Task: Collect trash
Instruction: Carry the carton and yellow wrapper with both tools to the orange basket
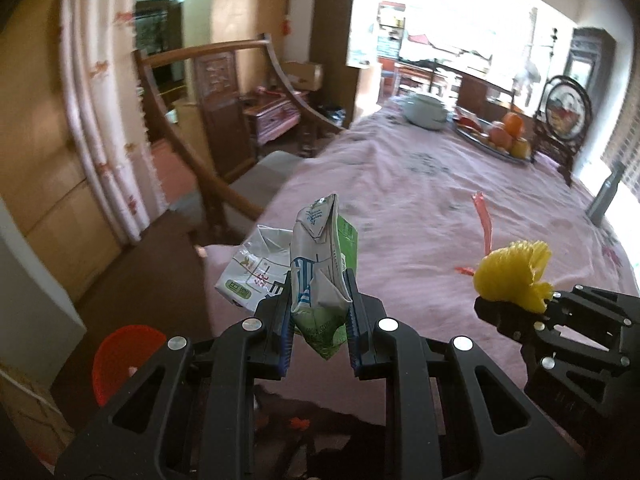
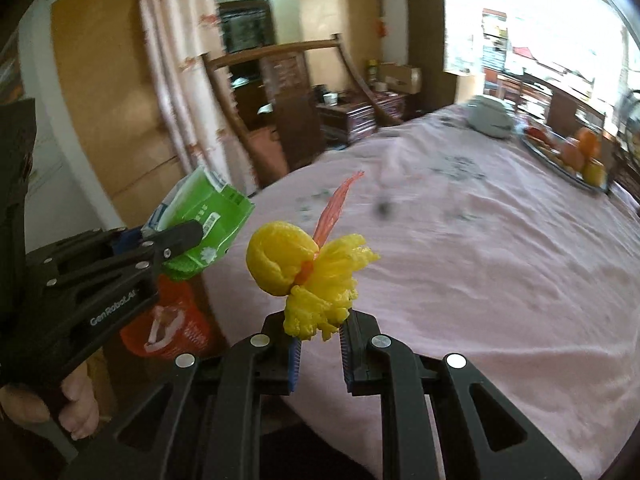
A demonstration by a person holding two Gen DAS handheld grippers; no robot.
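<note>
My left gripper [image 1: 318, 292] is shut on a crushed green-and-white drink carton [image 1: 320, 256], which it holds upright over the near edge of the pink-clothed table [image 1: 420, 208]. A second, white carton [image 1: 256, 272] lies flattened at that edge just behind it. My right gripper [image 2: 320, 320] is shut on a yellow plastic wad [image 2: 312, 276] tied with a red strip [image 2: 336, 204]. In the right wrist view the left gripper [image 2: 188, 236] and its carton [image 2: 204, 216] hang above an orange waste basket [image 2: 172, 320] on the floor. That basket [image 1: 124, 356] holds some white scrap.
A fruit tray [image 1: 504, 136], a pale lidded pot [image 1: 424, 110] and a round framed screen [image 1: 568, 108] stand at the table's far end. A dark bottle [image 1: 606, 196] is at the right edge. A wooden chair [image 1: 224, 92] stands left of the table. A hand [image 2: 76, 404] grips the left tool.
</note>
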